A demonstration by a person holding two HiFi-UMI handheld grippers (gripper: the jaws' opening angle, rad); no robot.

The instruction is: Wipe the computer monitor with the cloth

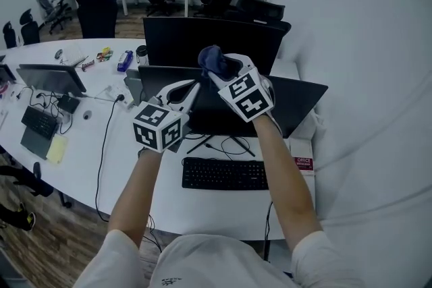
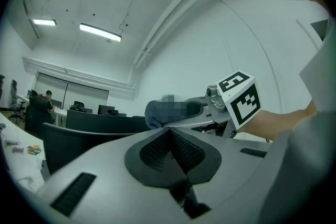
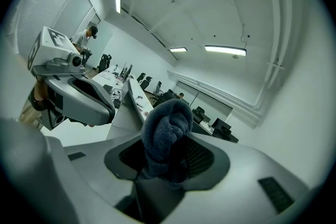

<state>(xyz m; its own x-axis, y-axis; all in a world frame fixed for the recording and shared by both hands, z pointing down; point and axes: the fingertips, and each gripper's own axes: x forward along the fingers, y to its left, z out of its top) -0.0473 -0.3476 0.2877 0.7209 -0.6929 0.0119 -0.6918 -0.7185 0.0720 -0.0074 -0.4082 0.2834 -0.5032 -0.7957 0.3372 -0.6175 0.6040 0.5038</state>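
In the head view, both grippers are raised above the top edge of the dark monitor (image 1: 297, 108) on the white desk (image 1: 169, 202). My right gripper (image 1: 221, 67) is shut on a bunched dark blue cloth (image 1: 212, 58), which sticks out past its jaws. In the right gripper view, the cloth (image 3: 166, 134) fills the gap between that gripper's jaws (image 3: 165, 160). My left gripper (image 1: 196, 85) hangs just left of it and a little lower. The left gripper view shows its pads (image 2: 157, 150) pressed together with nothing between them, and the cloth (image 2: 164, 113) ahead.
A black keyboard (image 1: 225, 174) lies in front of the monitor's stand. A second dark monitor (image 1: 202, 40) stands back to back behind it. Another screen (image 1: 50, 77), cables and a yellow note (image 1: 57, 149) lie to the left. A white wall (image 1: 371, 77) runs along the right.
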